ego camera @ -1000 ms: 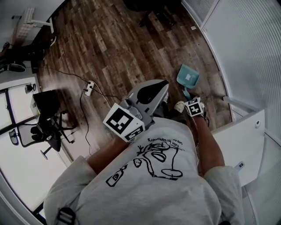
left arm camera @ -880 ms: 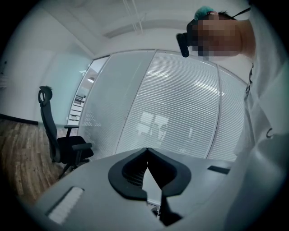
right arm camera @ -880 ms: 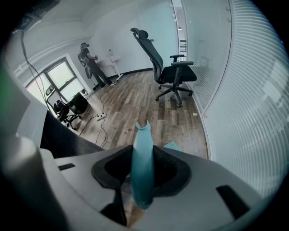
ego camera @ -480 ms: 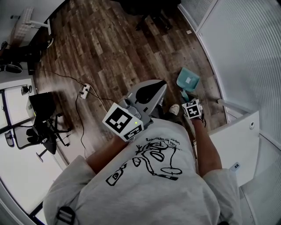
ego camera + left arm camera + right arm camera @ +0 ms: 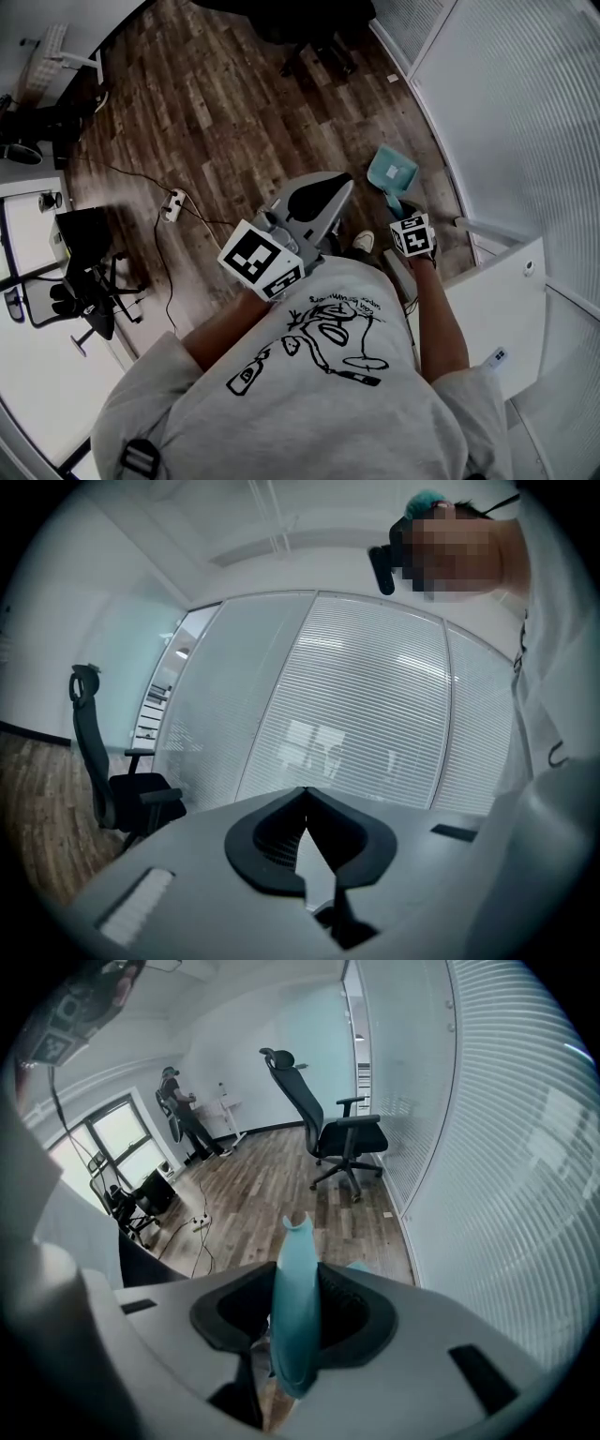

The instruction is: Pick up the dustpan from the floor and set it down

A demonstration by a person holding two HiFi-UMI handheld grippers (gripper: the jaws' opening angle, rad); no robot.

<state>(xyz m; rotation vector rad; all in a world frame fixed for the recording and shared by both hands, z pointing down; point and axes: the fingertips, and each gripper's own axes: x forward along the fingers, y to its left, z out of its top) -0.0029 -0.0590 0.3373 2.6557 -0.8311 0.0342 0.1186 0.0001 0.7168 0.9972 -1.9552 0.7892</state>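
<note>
The teal dustpan (image 5: 392,172) hangs by its handle from my right gripper (image 5: 399,212), close to the glass wall and over the wooden floor. In the right gripper view the handle (image 5: 296,1307) stands upright between the jaws, and the right gripper (image 5: 298,1290) is shut on it. A corner of the pan (image 5: 358,1266) shows behind the jaws. My left gripper (image 5: 336,184) is held in front of my chest and points out level. In its own view the left gripper (image 5: 305,794) is shut with nothing in it.
A glass wall with blinds (image 5: 506,112) runs along the right, and a white cabinet (image 5: 492,291) stands beside me. A power strip with cables (image 5: 172,203) lies on the floor at left. Black office chairs (image 5: 328,1129) (image 5: 84,291) stand around. A person (image 5: 183,1110) is far back.
My right gripper has lifted a little with the dustpan handle in it. The left gripper has kept still.
</note>
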